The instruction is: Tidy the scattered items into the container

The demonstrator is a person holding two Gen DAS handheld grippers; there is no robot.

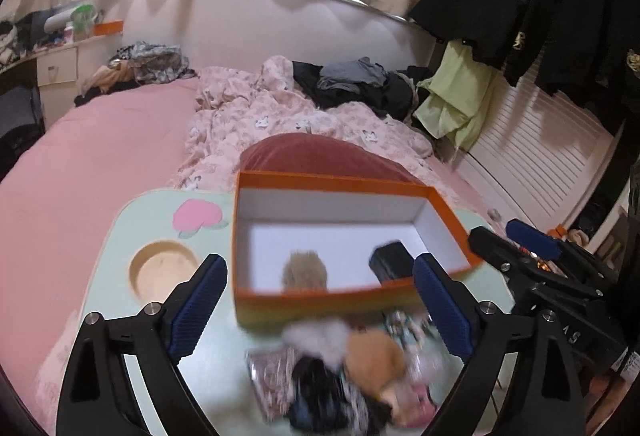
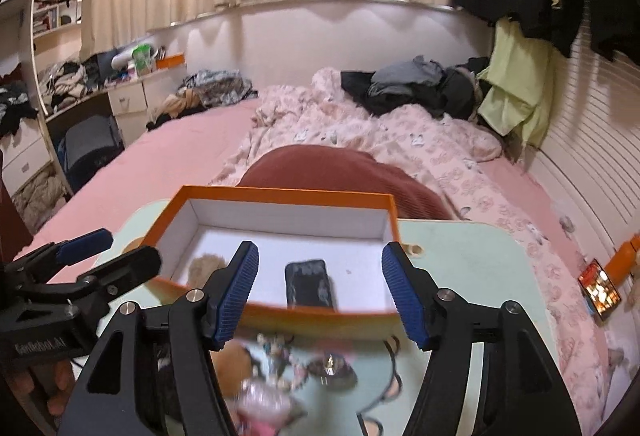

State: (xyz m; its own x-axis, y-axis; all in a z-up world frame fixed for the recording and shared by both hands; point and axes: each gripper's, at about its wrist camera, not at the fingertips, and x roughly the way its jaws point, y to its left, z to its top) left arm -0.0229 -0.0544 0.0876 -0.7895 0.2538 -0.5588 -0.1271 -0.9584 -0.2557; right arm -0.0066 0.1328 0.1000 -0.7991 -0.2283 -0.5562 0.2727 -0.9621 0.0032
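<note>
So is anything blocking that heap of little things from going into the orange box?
Only the orange box's own near wall stands between it and the pile of small items, so each must be lifted over. The box is open-topped, with a furry item and dark phone inside.

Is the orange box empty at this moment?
No, the orange box already holds a black phone and a brown fluffy item.

The box (image 1: 340, 183) stands on the table (image 1: 160, 203), which rests on the bed (image 1: 80, 155). In the box lie a phone (image 2: 310, 284) to the right and a furry item (image 1: 306, 270) to the left. Before the box, a heap of small items (image 1: 340, 368) lies on the table.
</note>
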